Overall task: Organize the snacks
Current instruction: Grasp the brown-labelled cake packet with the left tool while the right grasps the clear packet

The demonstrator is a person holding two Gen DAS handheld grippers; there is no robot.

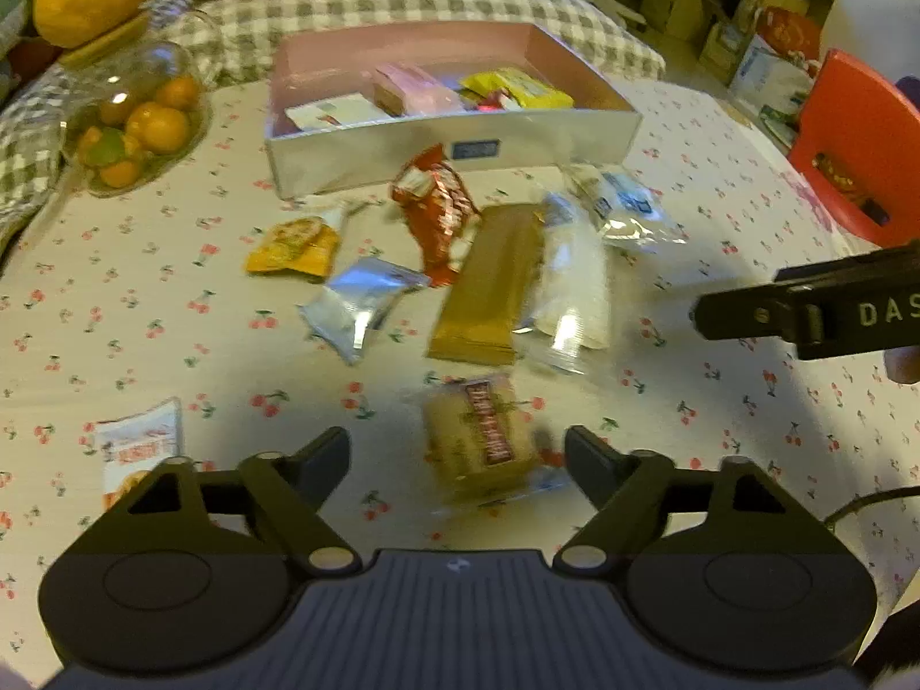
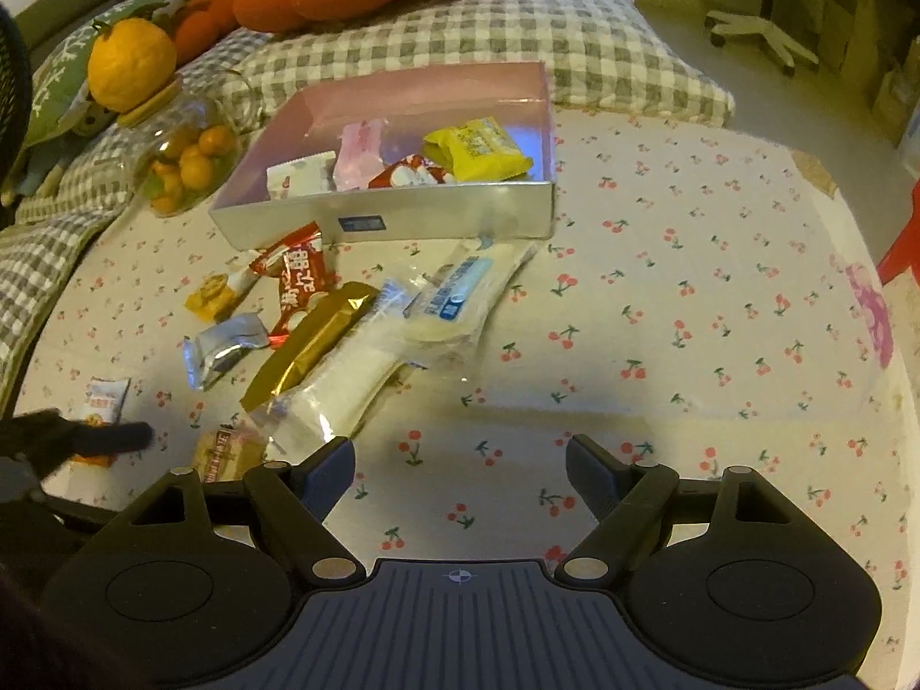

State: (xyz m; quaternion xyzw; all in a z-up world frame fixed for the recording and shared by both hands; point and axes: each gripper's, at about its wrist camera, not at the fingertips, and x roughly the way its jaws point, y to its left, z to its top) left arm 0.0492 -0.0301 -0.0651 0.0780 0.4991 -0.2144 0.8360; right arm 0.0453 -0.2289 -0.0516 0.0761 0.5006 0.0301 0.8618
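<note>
Left wrist view: cake packet (image 1: 482, 441) lies between the left tool's (image 1: 458, 454) parted fingers.

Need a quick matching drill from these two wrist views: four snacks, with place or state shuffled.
Things:
1. yellow packet
2. gold bar
3. silver pouch
4. clear-wrapped cake

Places:
A. between the left gripper's fingers, not gripped
B. inside the box
C. on the cloth, between silver pouch and clear white pack
D. on the cloth, below the orange packet

Pairs: 1-B, 2-C, 3-D, 4-A
</note>
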